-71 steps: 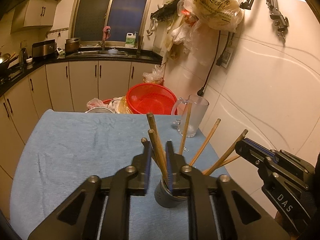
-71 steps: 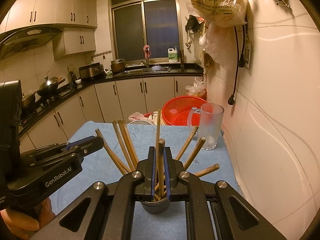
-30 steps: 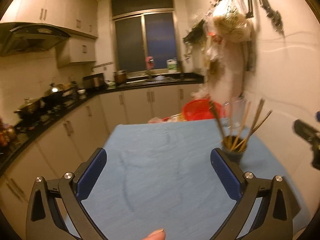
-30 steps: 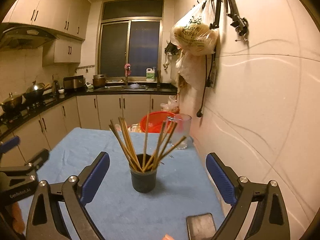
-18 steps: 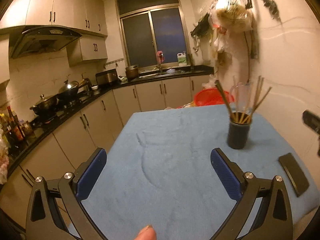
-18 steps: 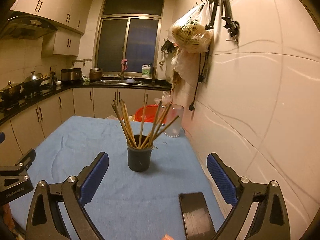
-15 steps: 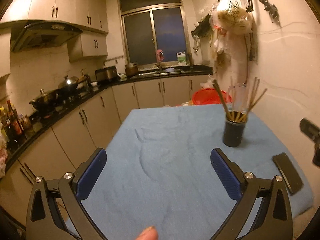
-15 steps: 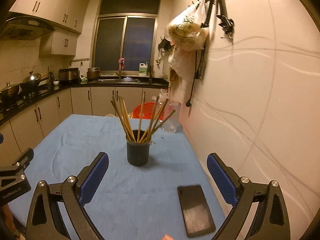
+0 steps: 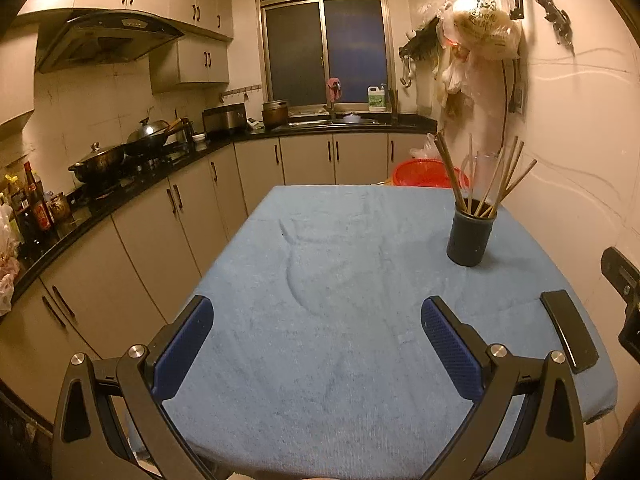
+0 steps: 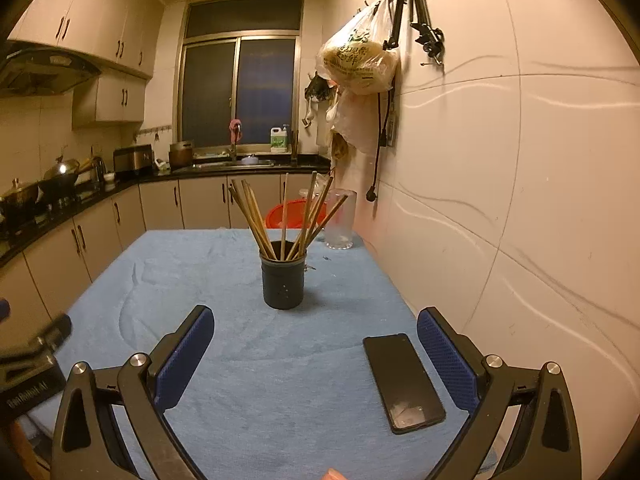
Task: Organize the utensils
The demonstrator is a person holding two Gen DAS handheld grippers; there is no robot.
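A dark round holder (image 10: 283, 280) stands upright on the blue-covered table (image 10: 224, 344), with several wooden chopsticks (image 10: 280, 216) fanned out of its top. The same holder (image 9: 469, 236) and chopsticks (image 9: 486, 178) appear at the right in the left wrist view. My right gripper (image 10: 316, 344) is open, back from the holder near the table's front edge, with nothing between its fingers. Over the front left of the table my left gripper (image 9: 318, 344) is open and empty too. Part of the right gripper's body shows at the right edge of the left wrist view.
A black phone (image 10: 402, 382) lies flat on the cloth at the front right, also the phone (image 9: 568, 330). A glass mug (image 10: 340, 220) and a red basin (image 10: 292, 214) sit beyond the table's far end. The tiled wall (image 10: 500, 200) runs along the right; cabinets line the left.
Both grippers let go of chopsticks in the holder, opened wide and drew back toward the table's front edge. The phone has come into view. The holder has stayed put.
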